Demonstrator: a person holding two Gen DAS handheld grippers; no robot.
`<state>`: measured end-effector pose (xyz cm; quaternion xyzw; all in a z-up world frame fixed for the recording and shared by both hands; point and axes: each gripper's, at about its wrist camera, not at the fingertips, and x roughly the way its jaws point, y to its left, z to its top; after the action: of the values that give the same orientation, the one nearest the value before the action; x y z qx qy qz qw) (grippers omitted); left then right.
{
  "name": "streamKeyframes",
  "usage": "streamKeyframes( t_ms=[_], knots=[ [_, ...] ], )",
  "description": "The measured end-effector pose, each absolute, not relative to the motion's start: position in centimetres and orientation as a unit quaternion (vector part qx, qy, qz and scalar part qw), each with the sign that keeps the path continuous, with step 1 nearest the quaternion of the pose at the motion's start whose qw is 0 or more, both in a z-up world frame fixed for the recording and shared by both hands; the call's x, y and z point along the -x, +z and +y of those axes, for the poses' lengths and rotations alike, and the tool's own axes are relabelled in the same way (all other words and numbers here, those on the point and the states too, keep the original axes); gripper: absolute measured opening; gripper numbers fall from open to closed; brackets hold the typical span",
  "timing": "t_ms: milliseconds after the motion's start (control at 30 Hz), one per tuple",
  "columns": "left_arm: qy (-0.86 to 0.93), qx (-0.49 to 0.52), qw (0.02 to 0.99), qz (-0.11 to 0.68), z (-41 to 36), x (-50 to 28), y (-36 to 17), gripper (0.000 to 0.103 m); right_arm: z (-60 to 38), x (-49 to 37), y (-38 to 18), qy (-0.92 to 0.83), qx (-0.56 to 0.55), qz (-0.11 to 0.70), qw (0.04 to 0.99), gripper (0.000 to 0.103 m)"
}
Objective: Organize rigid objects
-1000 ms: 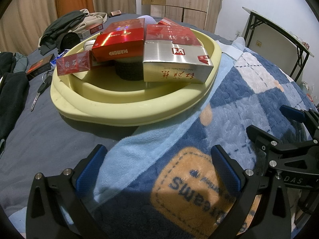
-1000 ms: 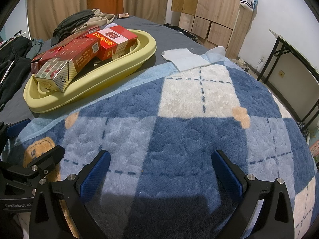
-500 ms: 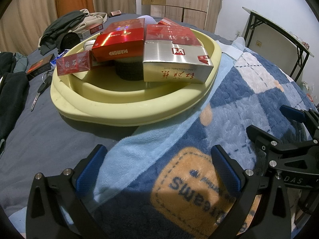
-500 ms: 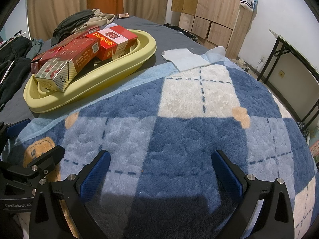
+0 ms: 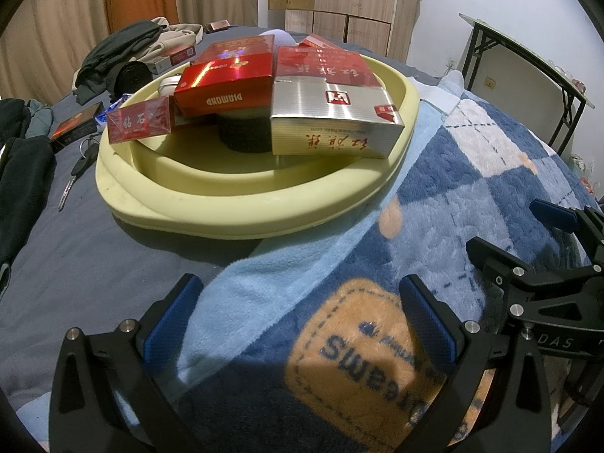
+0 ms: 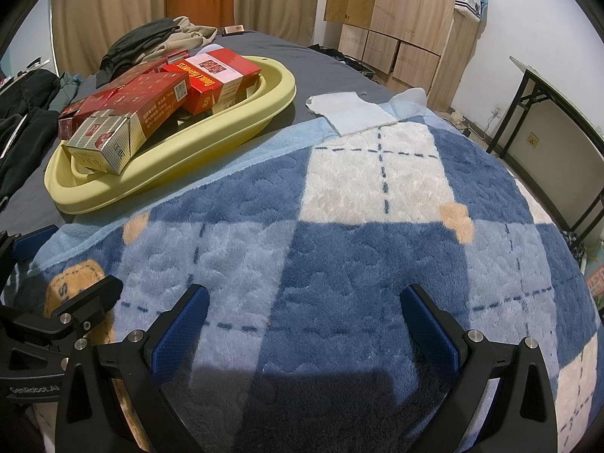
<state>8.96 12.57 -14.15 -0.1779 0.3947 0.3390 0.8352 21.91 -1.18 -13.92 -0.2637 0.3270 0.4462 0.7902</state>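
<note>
A pale yellow oval basin [image 5: 241, 219] [image 6: 264, 113] rests on the bed, holding several red and silver cartons. A silver-fronted carton [image 5: 332, 120] and a red DIAMOND carton [image 5: 226, 87] lie on top of a dark round object [image 5: 245, 139]. A small red pack [image 5: 139, 120] leans at the basin's left. My left gripper [image 5: 298, 313] hovers open and empty over the blue checked blanket [image 6: 377, 245], short of the basin. My right gripper [image 6: 302, 321] is open and empty over the blanket, with the basin at its far left.
Dark clothes [image 5: 124, 49] are piled behind the basin, with keys [image 5: 79, 166] and a small box [image 5: 75, 128] on the grey sheet to its left. A white cloth [image 6: 351, 113] lies past the blanket. A black-legged table [image 6: 558, 113] stands at the right; wooden cabinets [image 6: 396, 19] line the wall.
</note>
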Motion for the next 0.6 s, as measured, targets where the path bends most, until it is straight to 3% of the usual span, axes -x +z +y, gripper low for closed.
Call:
streamKeyframes(
  t_ms=[600],
  knots=[
    [0.340,0.179,0.835,0.394,12.65,-9.01,-14.10,0.103,-1.22,-21.90,-13.90,0.446,0.263,0.328,0.790,0.103]
  ],
)
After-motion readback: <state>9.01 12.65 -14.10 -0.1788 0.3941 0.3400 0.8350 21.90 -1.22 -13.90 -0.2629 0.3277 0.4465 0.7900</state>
